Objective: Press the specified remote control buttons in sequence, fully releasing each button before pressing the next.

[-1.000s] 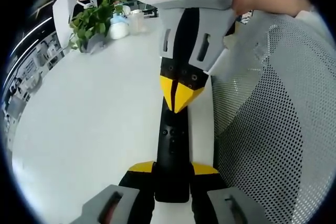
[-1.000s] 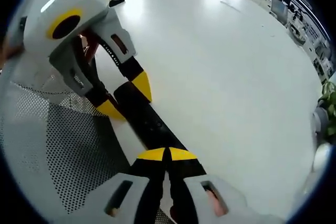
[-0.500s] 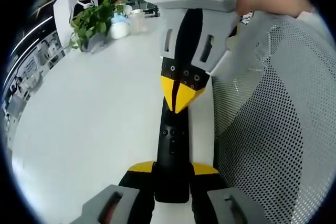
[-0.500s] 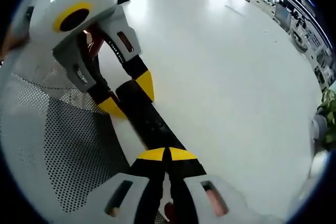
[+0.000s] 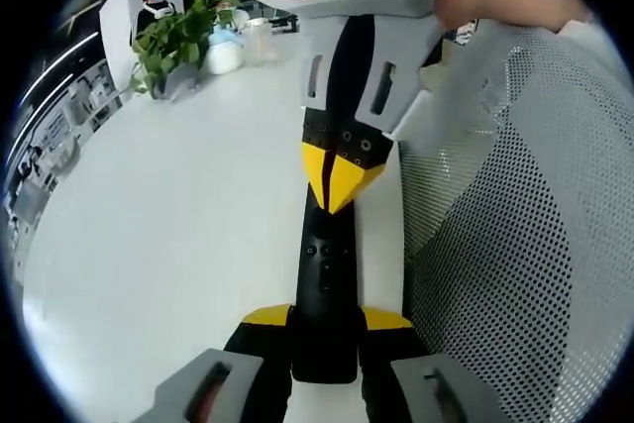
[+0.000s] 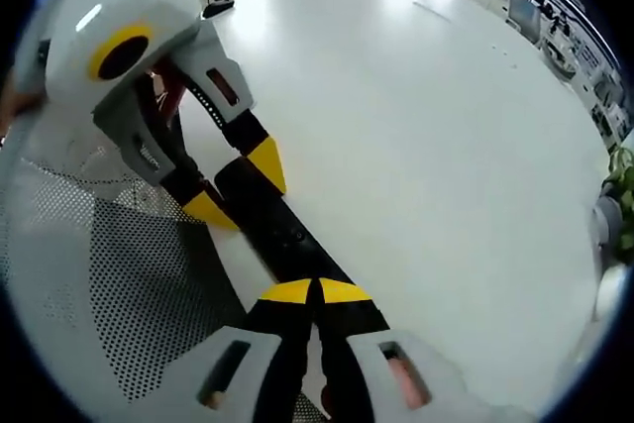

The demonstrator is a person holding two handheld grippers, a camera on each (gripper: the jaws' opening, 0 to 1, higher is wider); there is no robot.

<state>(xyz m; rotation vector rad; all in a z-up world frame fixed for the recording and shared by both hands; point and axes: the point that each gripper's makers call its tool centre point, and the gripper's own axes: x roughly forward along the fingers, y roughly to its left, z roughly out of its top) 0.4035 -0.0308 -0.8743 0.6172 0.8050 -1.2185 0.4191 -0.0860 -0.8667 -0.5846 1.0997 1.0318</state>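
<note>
Two grippers are meeting on a black remote control at the edge of a white table.

In the left gripper view, the left gripper is pinching the near end of the remote control, its yellow-tipped jaws sitting against either long side, while the right gripper is coming in from the far end with its jaws pressed together into one yellow point that is resting on the remote's upper face, just beyond its small buttons. In the right gripper view the right gripper is sitting closed on the remote, and the left gripper is straddling its far end. A perforated mesh surface is lying just beside the remote, off the table's edge. Well beyond the remote, a green plant and a pale container are standing near the table's far edge.
</note>
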